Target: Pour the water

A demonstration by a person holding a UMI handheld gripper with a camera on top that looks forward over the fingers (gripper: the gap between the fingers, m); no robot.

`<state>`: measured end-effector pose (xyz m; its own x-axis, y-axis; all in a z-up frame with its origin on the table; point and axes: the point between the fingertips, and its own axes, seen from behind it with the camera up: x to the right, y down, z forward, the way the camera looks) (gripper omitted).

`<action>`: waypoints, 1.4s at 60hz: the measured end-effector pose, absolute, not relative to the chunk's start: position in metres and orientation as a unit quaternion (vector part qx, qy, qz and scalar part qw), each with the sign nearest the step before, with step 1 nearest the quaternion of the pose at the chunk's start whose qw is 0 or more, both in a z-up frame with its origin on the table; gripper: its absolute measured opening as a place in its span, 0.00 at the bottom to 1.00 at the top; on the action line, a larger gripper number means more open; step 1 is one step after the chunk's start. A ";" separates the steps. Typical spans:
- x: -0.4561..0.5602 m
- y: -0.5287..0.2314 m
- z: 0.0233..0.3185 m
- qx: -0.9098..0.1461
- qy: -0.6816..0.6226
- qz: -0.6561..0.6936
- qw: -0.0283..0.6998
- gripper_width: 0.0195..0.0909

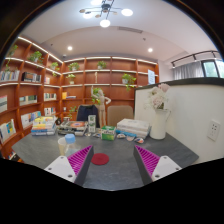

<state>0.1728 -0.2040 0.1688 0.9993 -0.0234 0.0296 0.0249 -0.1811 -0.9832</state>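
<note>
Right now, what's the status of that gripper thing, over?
Gripper open, holding nothing. Bottle and green cup stand far across the table. Red coaster just ahead of the fingers; path otherwise open.

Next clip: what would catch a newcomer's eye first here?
Probably the white vase holding pale flowers, standing on the grey table beyond the right finger. Then the red coaster-like disc lying on the table just ahead of the gripper, whose jaws stand open and empty, and the lit bookshelves behind.

A cup is sat on the desk just ahead of the tongs, vase further right, shelves behind.
</note>
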 end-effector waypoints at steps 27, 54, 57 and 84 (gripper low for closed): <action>0.049 -0.168 0.073 -0.773 -0.053 0.050 0.630 0.90; 0.035 -0.108 0.079 -0.752 -0.034 0.018 0.658 0.45; 0.033 -0.107 0.080 -0.749 -0.036 0.020 0.661 0.35; 0.030 -0.104 0.082 -0.748 -0.048 0.013 0.662 0.14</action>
